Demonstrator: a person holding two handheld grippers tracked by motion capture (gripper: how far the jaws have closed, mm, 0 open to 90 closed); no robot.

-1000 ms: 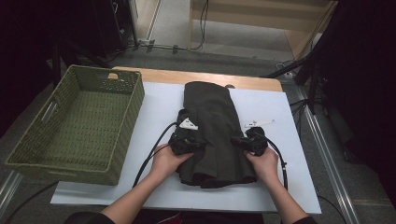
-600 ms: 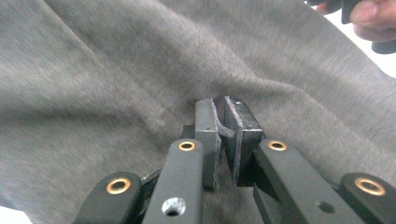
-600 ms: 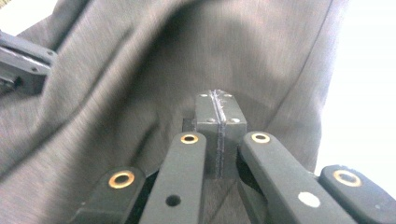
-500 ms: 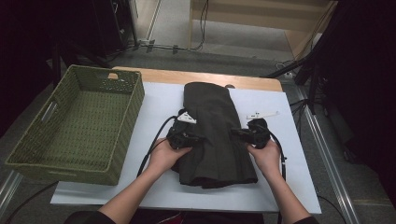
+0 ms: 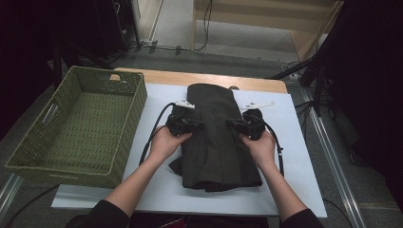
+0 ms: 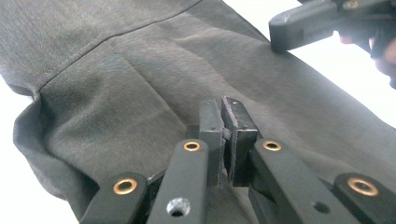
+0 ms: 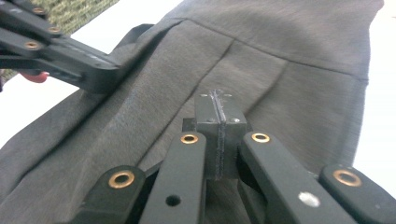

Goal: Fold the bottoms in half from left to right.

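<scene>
A dark grey-green folded garment (image 5: 214, 156) lies lengthwise on the white board (image 5: 297, 161). My left gripper (image 5: 198, 124) rests on the garment's left side at mid-length and my right gripper (image 5: 231, 124) on its right side, tips facing each other. In the left gripper view the jaws (image 6: 223, 105) are shut just over the cloth (image 6: 116, 84), with no fold visible between them; the right gripper's tip (image 6: 317, 23) shows at the upper right. The right gripper view has its jaws (image 7: 218, 100) pressed together over the garment (image 7: 289, 46), near a seam, and the left gripper (image 7: 70, 60) at the upper left.
A green woven basket (image 5: 130, 137) stands to the left of the board, holding nothing. Black cables (image 5: 152, 137) trail from both grippers across the board. A wooden table edge (image 5: 180, 77) runs behind the board, and metal rails flank the table.
Both hands have slid the grippers away from the person along the garment, from its lower part to its middle. The garment has stayed in place.
</scene>
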